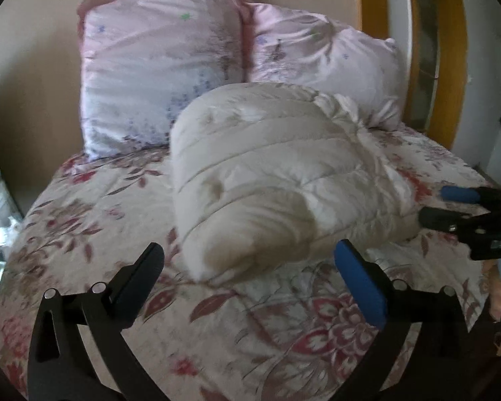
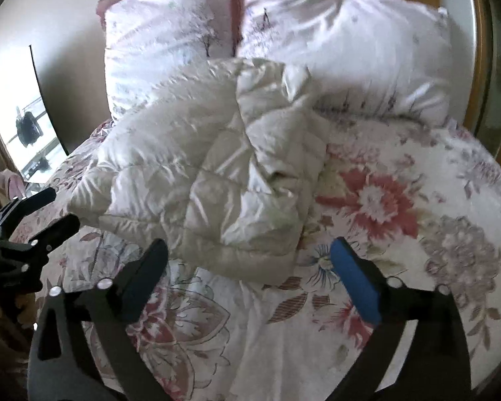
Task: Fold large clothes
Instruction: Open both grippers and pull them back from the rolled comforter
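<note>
A cream quilted puffer jacket (image 1: 267,180) lies folded into a thick bundle on the floral bedspread (image 1: 93,234). It also shows in the right wrist view (image 2: 217,180). My left gripper (image 1: 248,254) is open and empty, just in front of the bundle's near edge. My right gripper (image 2: 248,250) is open and empty, also just short of the bundle's near edge. The right gripper shows in the left wrist view (image 1: 434,205) beside the bundle's right side. The left gripper shows at the left edge of the right wrist view (image 2: 60,207).
Two pink floral pillows (image 1: 160,77) (image 1: 324,53) lean on the wall behind the jacket. A wooden door frame (image 1: 451,50) stands at the right. A window (image 2: 20,123) lies to the left of the bed. The floral bedspread (image 2: 400,200) stretches right of the bundle.
</note>
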`<state>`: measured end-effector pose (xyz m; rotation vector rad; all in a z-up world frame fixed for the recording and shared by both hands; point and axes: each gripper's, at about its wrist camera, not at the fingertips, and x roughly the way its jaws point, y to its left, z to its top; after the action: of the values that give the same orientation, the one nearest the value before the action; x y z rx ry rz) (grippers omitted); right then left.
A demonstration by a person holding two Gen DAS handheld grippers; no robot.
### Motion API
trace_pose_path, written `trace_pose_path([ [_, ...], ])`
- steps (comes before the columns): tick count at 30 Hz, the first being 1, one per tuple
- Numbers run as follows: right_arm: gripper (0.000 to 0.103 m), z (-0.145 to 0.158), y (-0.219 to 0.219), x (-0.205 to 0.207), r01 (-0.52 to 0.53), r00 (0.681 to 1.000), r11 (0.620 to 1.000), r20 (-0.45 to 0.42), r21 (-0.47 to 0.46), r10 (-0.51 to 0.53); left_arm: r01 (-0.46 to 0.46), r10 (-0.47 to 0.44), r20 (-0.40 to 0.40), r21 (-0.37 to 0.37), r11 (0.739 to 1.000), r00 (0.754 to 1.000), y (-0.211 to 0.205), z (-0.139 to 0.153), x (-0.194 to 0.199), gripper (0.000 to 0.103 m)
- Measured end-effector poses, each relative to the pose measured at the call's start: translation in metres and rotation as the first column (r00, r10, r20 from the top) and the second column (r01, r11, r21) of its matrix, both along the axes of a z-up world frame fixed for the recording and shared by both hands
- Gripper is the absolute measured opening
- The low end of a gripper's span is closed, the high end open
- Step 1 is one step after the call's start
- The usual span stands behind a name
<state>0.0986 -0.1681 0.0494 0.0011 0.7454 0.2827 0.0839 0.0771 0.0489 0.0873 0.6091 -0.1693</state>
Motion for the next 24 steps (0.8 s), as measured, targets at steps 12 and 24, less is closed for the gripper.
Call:
trace_pose_path([
  [12,0.101,-0.019,0.000,-0.007,0.059,0.994,0.998,-0.086,-0.023,-0.061,-0.067,0.067,-0.103,0.003,0.998,0.992,0.002,-0.017,-0.014,0.102],
  [24,0.101,-0.030,0.015,-0.015,0.050,0.992,0.994,-0.111,-0.102,-0.061,-0.139,0.146,-0.174,0.053,0.989,0.974,-0.001,-0.035,-0.017,0.102],
])
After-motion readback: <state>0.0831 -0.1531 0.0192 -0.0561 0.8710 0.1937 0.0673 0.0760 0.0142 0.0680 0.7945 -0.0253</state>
